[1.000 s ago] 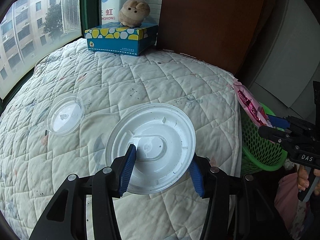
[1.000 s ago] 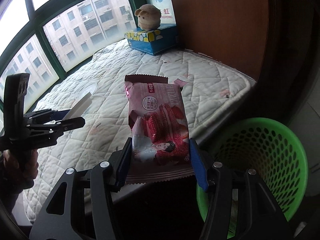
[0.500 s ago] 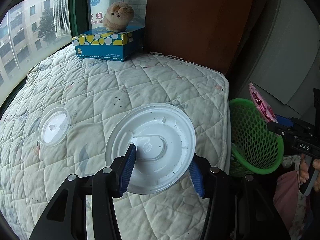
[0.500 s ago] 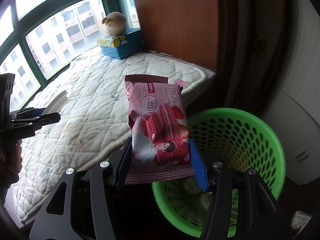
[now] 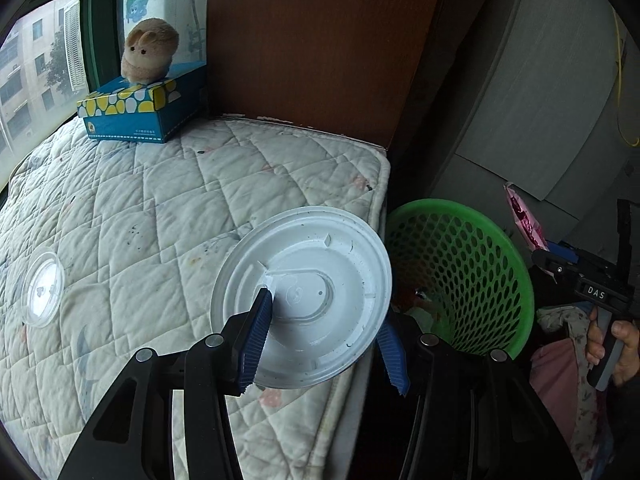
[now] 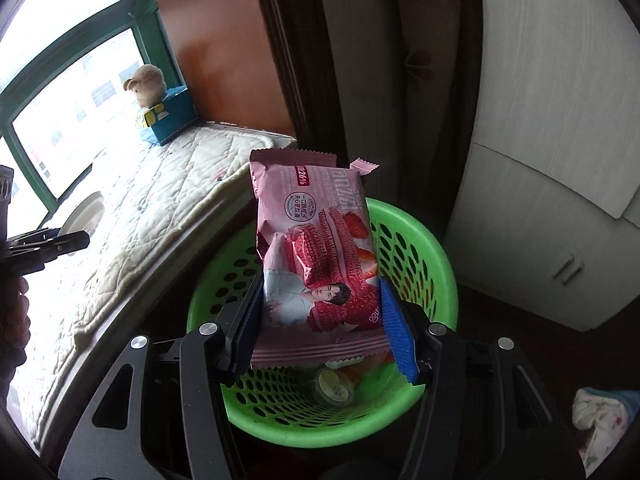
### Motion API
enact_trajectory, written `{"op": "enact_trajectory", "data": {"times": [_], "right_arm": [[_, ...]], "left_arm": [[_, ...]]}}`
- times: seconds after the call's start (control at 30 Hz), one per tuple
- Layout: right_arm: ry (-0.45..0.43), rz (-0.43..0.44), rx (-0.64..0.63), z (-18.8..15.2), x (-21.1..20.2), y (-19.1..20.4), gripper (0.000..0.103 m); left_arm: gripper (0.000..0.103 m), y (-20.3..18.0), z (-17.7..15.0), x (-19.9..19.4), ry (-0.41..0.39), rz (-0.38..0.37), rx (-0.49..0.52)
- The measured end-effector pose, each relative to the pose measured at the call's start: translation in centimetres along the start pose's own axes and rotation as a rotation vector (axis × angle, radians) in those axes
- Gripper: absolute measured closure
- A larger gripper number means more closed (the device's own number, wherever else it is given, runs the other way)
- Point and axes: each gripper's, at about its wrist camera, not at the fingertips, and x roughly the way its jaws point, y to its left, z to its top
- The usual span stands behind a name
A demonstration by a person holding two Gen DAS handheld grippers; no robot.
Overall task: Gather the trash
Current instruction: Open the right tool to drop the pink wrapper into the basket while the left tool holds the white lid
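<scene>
**Trash held over the basket, one lid left on the mattress**

Trash here counts three loose pieces in view. A pink snack wrapper (image 6: 316, 256) is clamped between the blue pads of the right gripper (image 6: 320, 320), directly above the open green basket (image 6: 436, 248). A large white plastic lid (image 5: 304, 300) is pinched at its near edge by the left gripper (image 5: 324, 340), hanging over the right edge of the quilted mattress (image 5: 160, 208), just beside the basket. One small clear lid (image 5: 42, 288) lies on the mattress at far left, untouched.

Some pieces already sit in the basket's bottom, among them a small round container (image 6: 334, 388); the rest are too hidden to count.

By my reading the task is well past halfway: two pieces are carried and nearly ready to drop, neither yet released, and the clear lid remains to be fetched.

One blue tissue box (image 5: 140, 112) with one plush toy (image 5: 150, 50) on top stands at the mattress's far end; these look like belongings, not trash.
</scene>
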Motion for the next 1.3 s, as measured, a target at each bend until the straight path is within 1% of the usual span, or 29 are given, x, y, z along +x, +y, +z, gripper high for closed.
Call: {"op": "enact_trajectory", "data": {"times": [0.23,0.47,0.7,0.9,1.07,1.3], "right_arm": [[0.016,0.015,0.039,-0.9,0.6,-2.3,0.046],[0.021,0.015,0.022,-1.5,1.2,-2.7,0.045],[0.020,0.003,-0.038,-1.7,1.7,-1.8,0.045],[0.017,0.013,-0.063,-1.9,1.7,-1.4,0.044],[0.012,0.020,-0.068,-2.0,1.7,-1.4,0.041],[0.009,0.033,-0.040,-2.1,1.4,-2.1,0.037]], "left_arm": [[0.054,-3.0,1.5,1.9,0.011,-0.043,0.022],[0.054,-4.8,2.1,3.5,0.035,-0.060,0.048],[0.054,-5.8,2.1,4.2,0.051,-0.080,0.054],[0.054,-6.3,2.1,4.6,0.057,-0.090,0.057],[0.054,-6.5,2.1,5.0,0.068,-0.097,0.062],[0.054,-7.0,2.2,5.4,0.075,-0.111,0.070]]}}
